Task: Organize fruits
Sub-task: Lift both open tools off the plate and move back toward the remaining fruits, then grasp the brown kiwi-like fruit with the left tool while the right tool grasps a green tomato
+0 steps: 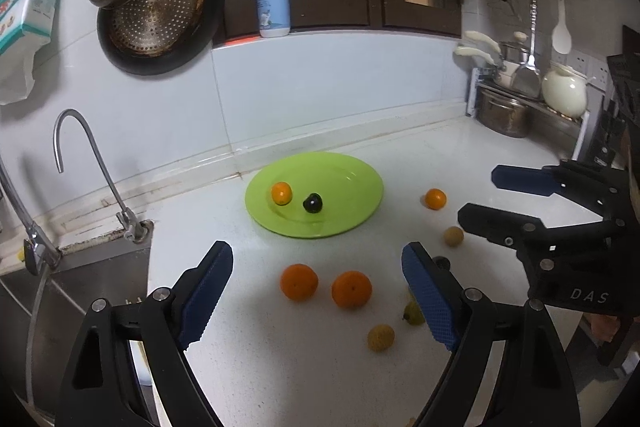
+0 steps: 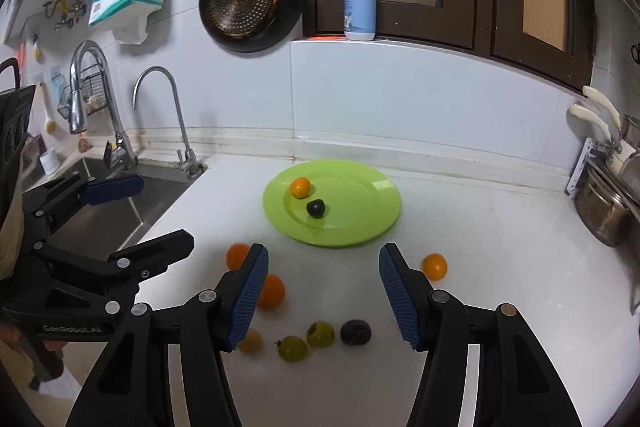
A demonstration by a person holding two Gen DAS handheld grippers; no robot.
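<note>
My left gripper [image 1: 318, 291] has its jaws spread wide and they hold nothing; they touch no fruit. My right gripper [image 2: 324, 291] has its jaws partly spread and they are empty too. I keep both pairs up over the white surface [image 2: 500, 267], I think so I can choose the next fruit to pick. Closest to me, two small green fruits [image 2: 306, 341] and a dark round fruit [image 2: 355, 331] sit in a little row on the surface. Two big oranges [image 1: 325, 286] lie side by side just past my left jaws. A small orange [image 2: 435, 265] sits alone near the plate. Farther away is the green plate [image 2: 360, 227], where I think the fruit should go. It holds one little orange [image 2: 300, 187] and one dark fruit [image 2: 315, 208], close but not touching. Most fruit waits on the surface.
</note>
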